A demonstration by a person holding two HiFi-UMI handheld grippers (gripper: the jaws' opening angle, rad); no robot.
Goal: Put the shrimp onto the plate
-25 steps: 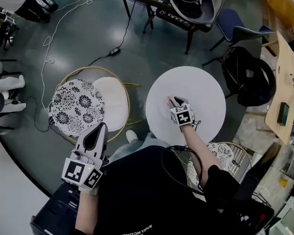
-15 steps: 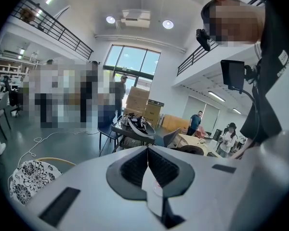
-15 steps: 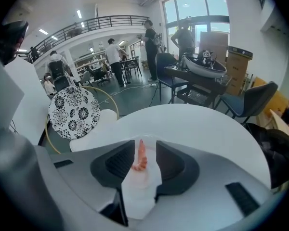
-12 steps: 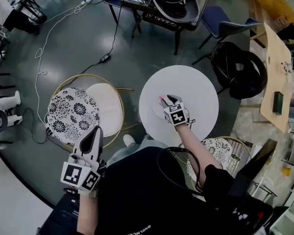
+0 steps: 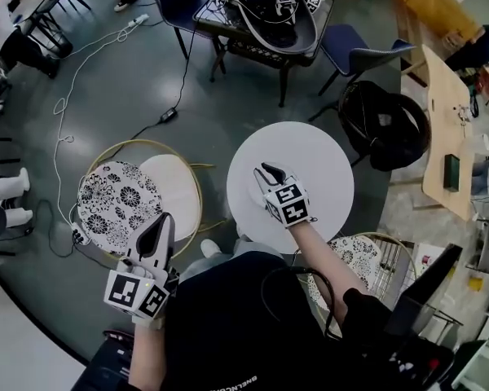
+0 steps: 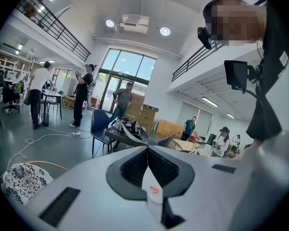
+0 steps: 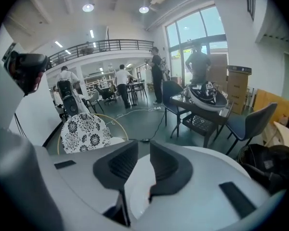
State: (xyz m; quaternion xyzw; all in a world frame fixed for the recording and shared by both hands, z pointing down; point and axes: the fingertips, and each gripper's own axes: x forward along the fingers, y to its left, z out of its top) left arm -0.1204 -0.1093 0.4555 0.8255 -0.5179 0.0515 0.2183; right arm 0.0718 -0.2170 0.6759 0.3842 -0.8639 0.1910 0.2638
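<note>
My right gripper [image 5: 265, 169] hangs above the round white table [image 5: 326, 169], lifted off its top. Its jaws have just been closing; a narrow gap stays between them and nothing is in it. In the right gripper view [image 7: 143, 146] the white plate [image 7: 135, 191] lies below the jaws. A small reddish bit of the shrimp [image 7: 149, 191] shows on the plate at the right jaw's edge; the rest is hidden. My left gripper [image 5: 165, 217] is held low at the left, away from the table, its tips [image 6: 148, 148] touching and holding nothing.
A chair with a floral cushion [image 5: 118, 194] and a white seat [image 5: 175, 186] stands left of the table. Another floral chair [image 5: 354, 255] is near my right arm. A black bag [image 5: 387, 125], a dark cluttered table [image 5: 265, 10] and a wooden table [image 5: 448, 137] stand beyond.
My right gripper has risen from the table, and the pink shrimp seen at its tips earlier is no longer there. The left gripper has barely moved.
</note>
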